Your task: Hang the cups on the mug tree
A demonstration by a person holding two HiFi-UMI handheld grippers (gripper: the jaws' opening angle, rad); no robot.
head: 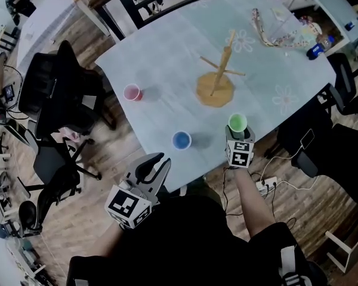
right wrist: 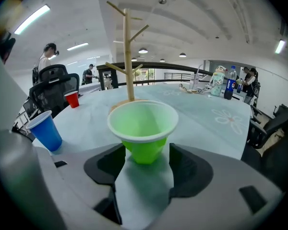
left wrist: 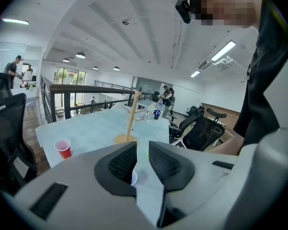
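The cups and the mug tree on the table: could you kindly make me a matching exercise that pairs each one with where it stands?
Things:
1. green cup
2. blue cup
3. red cup
4. mug tree

Places:
A. middle of the table, all pegs bare
B. between the open jaws of the right claw
C. alone towards the table's left side in the head view
D. by the table's near edge, left of the green cup in the head view

Pairs: 1-B, 2-D, 3-C, 4-A.
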